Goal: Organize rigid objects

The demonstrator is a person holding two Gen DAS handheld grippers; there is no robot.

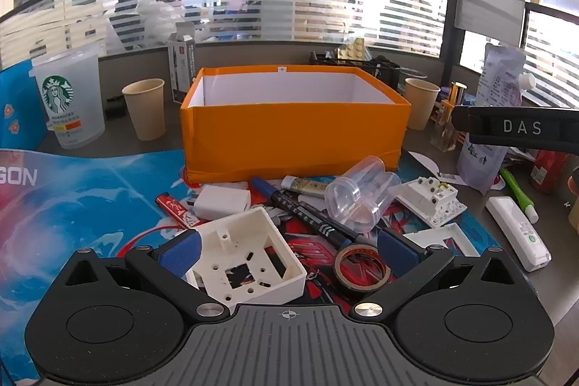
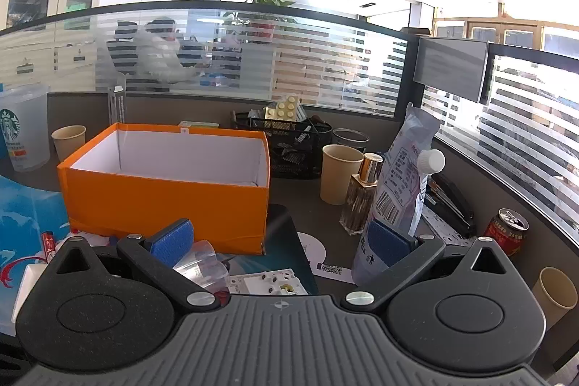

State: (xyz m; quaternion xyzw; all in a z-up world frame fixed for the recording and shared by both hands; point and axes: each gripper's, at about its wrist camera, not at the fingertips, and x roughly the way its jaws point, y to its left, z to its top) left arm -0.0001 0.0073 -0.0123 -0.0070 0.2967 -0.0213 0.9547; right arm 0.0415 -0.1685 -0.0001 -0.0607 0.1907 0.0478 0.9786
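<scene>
Your left hand-held gripper stands with its blue pads wide apart and nothing clamped, low over the pile on the table. The white printed housing lies just under and beside its left pad, tilted on other pieces, and the tape roll sits nearer the right pad. Close from here and I think you risk catching the housing by one thin wall so it pivots out, or dragging the tape roll and the black marker along with it. Just beyond, the clear plastic cup lies on its side across the heap; it looks light and round, so a nudge would likely roll it toward the white socket module. The rigid pieces all sit in front of the orange box, which is open; its floor is hidden behind the near wall in both views, so you cannot tell whether anything is inside. Your right hand-held gripper is also spread and holds nothing, higher up; the spouted pouch stands just behind its right pad and the glass bottle beside that, so a sweep to the right could topple either. How far the pads are from the pouch is hard to judge. At the far right, the red can is partly cut off.
</scene>
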